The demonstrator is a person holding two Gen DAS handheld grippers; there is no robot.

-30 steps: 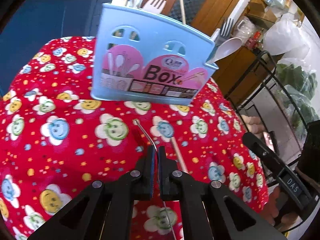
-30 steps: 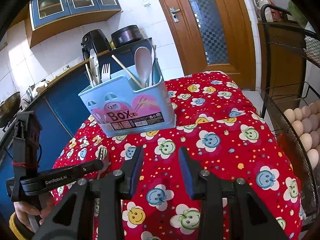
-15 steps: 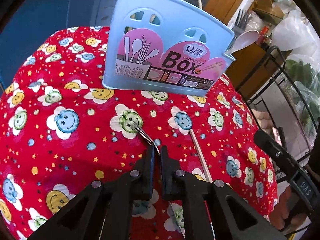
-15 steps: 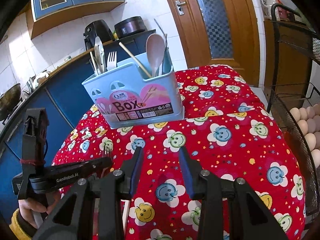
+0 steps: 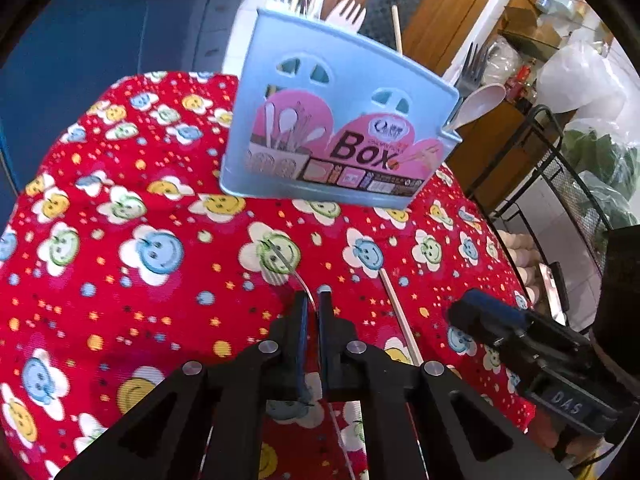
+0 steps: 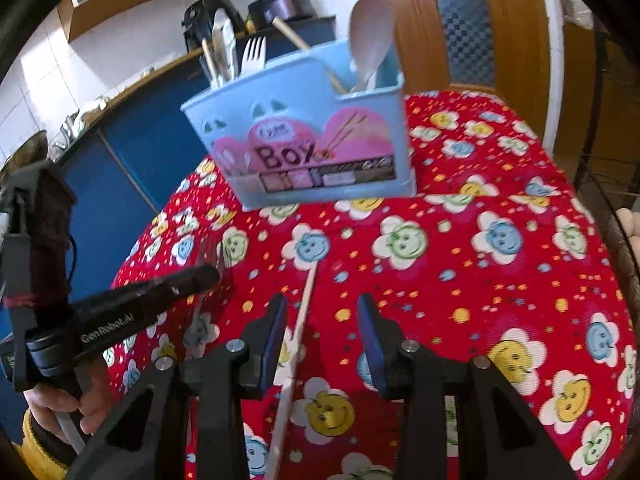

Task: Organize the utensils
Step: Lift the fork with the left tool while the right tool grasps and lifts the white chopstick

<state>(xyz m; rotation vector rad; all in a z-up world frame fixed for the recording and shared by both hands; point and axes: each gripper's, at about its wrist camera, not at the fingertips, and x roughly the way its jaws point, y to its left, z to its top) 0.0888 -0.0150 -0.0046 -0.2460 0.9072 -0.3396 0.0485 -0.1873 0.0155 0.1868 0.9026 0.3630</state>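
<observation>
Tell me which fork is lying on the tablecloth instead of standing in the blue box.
The metal fork, tines on a green smiley flower, handle pinched in the left hand-held gripper. The others stand upright in the box.

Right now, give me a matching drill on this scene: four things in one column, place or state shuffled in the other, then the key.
Things:
1. metal fork
2. wooden chopstick
3. pale spoon
4. right gripper

Place or state:
A. stands upright in the blue utensil box
B. handle clamped in the left gripper, tines on the red tablecloth
C. jaws apart, nothing held
D. lies loose on the cloth, passing by the right gripper's left finger

Pairs: 1-B, 2-D, 3-A, 4-C
</observation>
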